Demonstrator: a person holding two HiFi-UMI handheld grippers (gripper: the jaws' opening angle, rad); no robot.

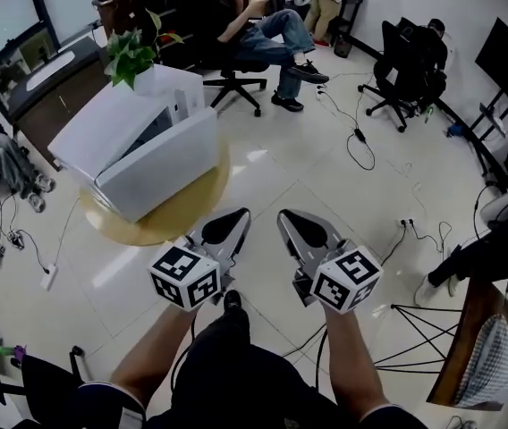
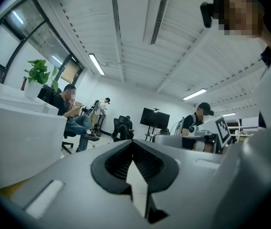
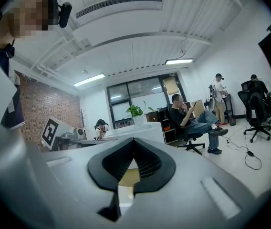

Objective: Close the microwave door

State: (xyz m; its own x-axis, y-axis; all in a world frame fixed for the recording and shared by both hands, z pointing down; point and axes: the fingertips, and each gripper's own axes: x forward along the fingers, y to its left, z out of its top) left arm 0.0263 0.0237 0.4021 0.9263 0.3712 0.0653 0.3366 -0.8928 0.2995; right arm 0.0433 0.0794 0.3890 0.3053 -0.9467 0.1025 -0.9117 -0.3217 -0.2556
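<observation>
The left gripper [image 1: 239,217] and right gripper [image 1: 288,219] were held side by side, each with jaws pressed together and empty. The microwave [image 1: 160,172] stood on the round table [image 1: 178,220], ahead-left and apart from both grippers, its door seemingly open.

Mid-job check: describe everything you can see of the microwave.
The microwave is a plain white, smooth box sitting on the round wooden table. A dark gap between its upper panel and front slab suggests the door is ajar. A potted plant stands at its far end. The left tool and right tool hover short of it, touching nothing.
</observation>
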